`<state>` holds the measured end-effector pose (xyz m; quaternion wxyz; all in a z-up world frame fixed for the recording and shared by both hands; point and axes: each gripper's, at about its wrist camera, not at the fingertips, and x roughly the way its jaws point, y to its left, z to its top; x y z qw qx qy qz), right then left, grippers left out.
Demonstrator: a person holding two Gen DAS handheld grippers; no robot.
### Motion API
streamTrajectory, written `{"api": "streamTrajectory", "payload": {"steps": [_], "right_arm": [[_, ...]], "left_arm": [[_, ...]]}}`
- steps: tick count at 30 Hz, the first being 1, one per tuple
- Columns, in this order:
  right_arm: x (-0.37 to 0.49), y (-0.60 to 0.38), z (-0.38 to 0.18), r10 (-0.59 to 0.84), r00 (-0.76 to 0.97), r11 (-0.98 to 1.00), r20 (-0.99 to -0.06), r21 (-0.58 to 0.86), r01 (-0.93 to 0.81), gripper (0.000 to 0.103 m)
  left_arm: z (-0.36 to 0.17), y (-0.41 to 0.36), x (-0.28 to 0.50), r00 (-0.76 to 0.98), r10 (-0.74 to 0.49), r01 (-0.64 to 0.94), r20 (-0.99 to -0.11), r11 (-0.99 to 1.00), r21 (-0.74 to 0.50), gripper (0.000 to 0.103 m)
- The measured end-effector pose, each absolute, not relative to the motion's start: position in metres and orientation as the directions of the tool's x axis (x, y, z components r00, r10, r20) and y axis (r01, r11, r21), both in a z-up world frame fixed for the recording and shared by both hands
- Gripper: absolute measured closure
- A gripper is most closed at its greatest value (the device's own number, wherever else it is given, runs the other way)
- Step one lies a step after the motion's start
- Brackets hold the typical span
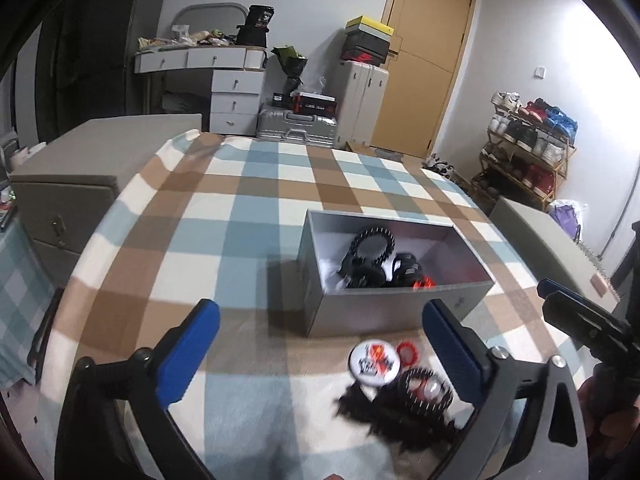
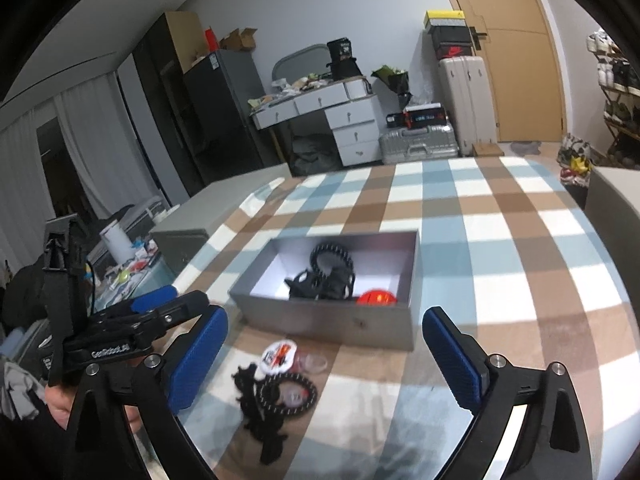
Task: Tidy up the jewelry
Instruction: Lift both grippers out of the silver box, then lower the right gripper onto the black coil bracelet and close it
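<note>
Sorting about half done: black studded bracelets and a red piece already lie in the open grey cardboard box (image 1: 384, 312); a round white badge (image 1: 371, 364), a black studded bracelet (image 2: 286, 394) and blurred black pieces remain on the checked cloth (image 1: 240, 216); left gripper (image 1: 320, 356) and right gripper (image 2: 324, 356) both spread, empty

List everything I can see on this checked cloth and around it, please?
box: one, grey, open, on the checked cloth
studded bracelets: several, black, inside the box
red piece: one, inside the box
round badge: one, white with red print, before the box
studded ring: one, black, beside the badge
black cords: a tangle, by the ring
left tool: one, blue pads, open
right tool: one, blue pads, open
</note>
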<state>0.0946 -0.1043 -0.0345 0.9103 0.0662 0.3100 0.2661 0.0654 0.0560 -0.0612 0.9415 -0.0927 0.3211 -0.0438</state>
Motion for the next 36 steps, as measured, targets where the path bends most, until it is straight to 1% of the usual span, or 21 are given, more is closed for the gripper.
{"api": "streamTrajectory", "payload": {"steps": [3,6,10,17,24,26,27,30,32,34,36], "right_arm": [[0.085,-0.101,-0.043,0.534,0.635,0.842,-0.557,0.285,-0.459,0.004],[0.078,-0.099,-0.052,0.531,0.615,0.842,-0.583,0.281,-0.461,0.004],[0.072,-0.095,-0.063,0.54,0.59,0.835,-0.601,0.293,-0.466,0.004],[0.076,-0.081,-0.082,0.565,0.529,0.816,-0.633,0.334,-0.471,0.004],[0.09,-0.059,-0.099,0.554,0.466,0.816,-0.689,0.34,-0.468,0.005],[0.093,-0.056,-0.102,0.546,0.458,0.822,-0.701,0.342,-0.456,0.008],[0.094,-0.055,-0.104,0.546,0.452,0.821,-0.705,0.345,-0.454,0.012],[0.095,-0.052,-0.106,0.54,0.454,0.826,-0.709,0.342,-0.448,0.013],[0.095,-0.049,-0.105,0.53,0.458,0.831,-0.714,0.33,-0.447,0.017],[0.094,-0.045,-0.105,0.505,0.468,0.842,-0.725,0.296,-0.451,0.029],[0.092,-0.04,-0.105,0.481,0.479,0.851,-0.734,0.26,-0.456,0.033]], "left_arm": [[-0.069,0.055,0.056,0.787,-0.108,0.005,-0.607,0.986,-0.169,0.002],[-0.078,0.054,0.05,0.77,-0.116,0.014,-0.628,0.986,-0.165,0.002],[-0.083,0.052,0.041,0.766,-0.12,0.027,-0.632,0.988,-0.155,0.002],[-0.088,0.047,0.035,0.752,-0.141,0.04,-0.644,0.985,-0.168,0.002],[-0.088,0.056,0.03,0.764,-0.116,0.01,-0.635,0.986,-0.168,0.002],[-0.091,0.063,0.029,0.757,-0.117,0.001,-0.642,0.984,-0.178,0.002],[-0.092,0.065,0.028,0.756,-0.117,-0.003,-0.644,0.983,-0.182,0.002],[-0.096,0.071,0.026,0.747,-0.115,-0.017,-0.655,0.981,-0.192,0.002],[-0.098,0.074,0.024,0.741,-0.119,-0.022,-0.661,0.979,-0.201,0.002],[-0.098,0.075,0.025,0.738,-0.121,-0.024,-0.664,0.978,-0.205,0.002],[-0.099,0.076,0.025,0.736,-0.125,-0.024,-0.666,0.978,-0.209,0.002]]}}
